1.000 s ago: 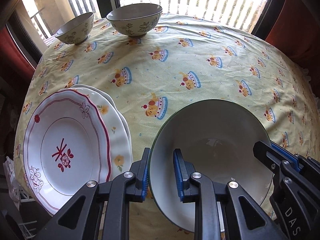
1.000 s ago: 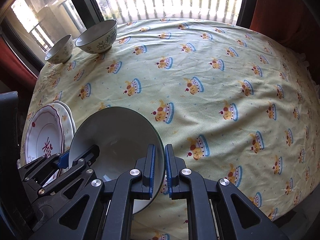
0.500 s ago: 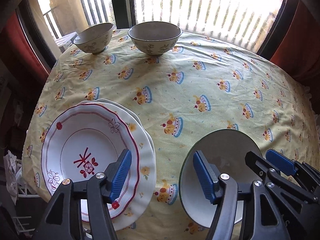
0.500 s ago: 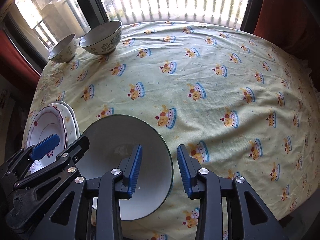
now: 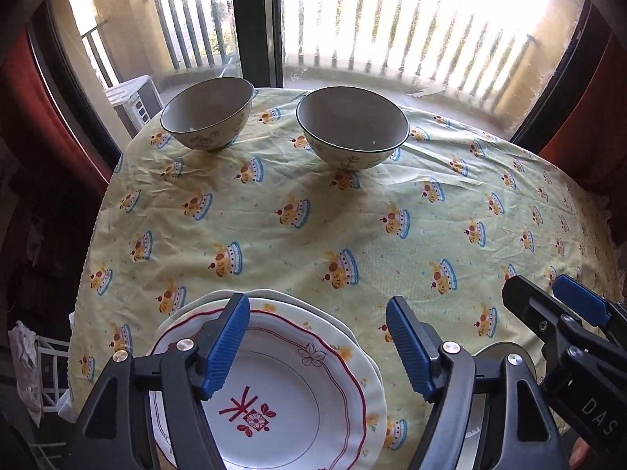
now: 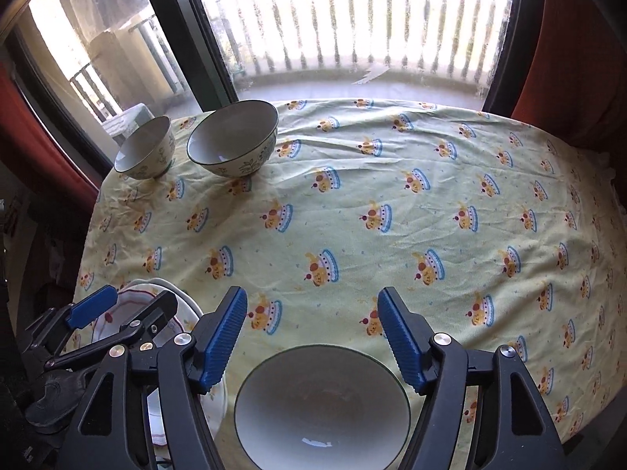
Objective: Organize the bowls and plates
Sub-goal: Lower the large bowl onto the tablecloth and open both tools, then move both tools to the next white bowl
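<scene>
Left gripper point(image 5: 317, 344): jaws spread wide, nothing held, positioned above the red-patterned plate point(image 5: 282, 403).
Right gripper point(image 6: 311, 338): jaws spread wide, nothing held, positioned above the green-rimmed bowl point(image 6: 321, 407).
Plates: the red-patterned plate is stacked on a yellow-flowered plate point(image 5: 364, 368) at the table's near left edge.
Far bowls: a small bowl point(image 6: 145, 152) and a larger bowl point(image 6: 233, 143) are set side by side near the window.
Surface: a yellow tablecloth point(image 6: 392, 215) is spread beneath everything.
</scene>
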Available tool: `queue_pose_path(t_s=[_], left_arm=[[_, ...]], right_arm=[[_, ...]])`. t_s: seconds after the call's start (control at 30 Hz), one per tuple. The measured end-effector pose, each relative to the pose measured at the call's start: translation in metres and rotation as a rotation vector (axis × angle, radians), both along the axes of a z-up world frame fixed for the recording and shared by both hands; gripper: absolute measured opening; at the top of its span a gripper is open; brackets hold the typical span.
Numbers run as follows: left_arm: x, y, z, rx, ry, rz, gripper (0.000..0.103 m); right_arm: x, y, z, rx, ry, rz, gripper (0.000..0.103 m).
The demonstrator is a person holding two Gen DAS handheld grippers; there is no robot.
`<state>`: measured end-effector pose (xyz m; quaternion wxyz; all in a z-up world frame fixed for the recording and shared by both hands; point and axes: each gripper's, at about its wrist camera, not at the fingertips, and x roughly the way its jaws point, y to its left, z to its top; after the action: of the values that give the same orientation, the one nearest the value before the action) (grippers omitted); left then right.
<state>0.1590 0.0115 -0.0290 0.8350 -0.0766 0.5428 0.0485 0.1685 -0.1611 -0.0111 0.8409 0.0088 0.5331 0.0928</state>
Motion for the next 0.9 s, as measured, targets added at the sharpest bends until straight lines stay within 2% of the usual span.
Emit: queue_pose_path(t_s=[0.13, 0.27, 0.47, 0.67, 0.9], left_arm=[[0.021, 0.022, 0.004, 0.003, -0.012, -0.014, 0.074], [0.042, 0.046, 0.01, -0.025, -0.037, -0.008, 0.074], [0.072, 0.084, 0.015, -0.021, -0.075, 0.009, 0.073], [0.102, 0.121, 0.014, -0.016, -0.071, 0.0, 0.065], [0.133, 0.149, 0.006, 0.039, -0.088, -0.059, 0.064]], right_arm=[[0.02, 0.026, 0.007, -0.015, -0.024, 0.001, 0.072], [0.041, 0.046, 0.01, 0.015, -0.016, -0.031, 0.072], [0.071, 0.082, 0.015, 0.025, -0.033, -0.057, 0.072], [0.097, 0.124, 0.018, 0.026, -0.059, -0.068, 0.072], [0.13, 0.171, 0.017, 0.032, -0.081, -0.066, 0.069]])
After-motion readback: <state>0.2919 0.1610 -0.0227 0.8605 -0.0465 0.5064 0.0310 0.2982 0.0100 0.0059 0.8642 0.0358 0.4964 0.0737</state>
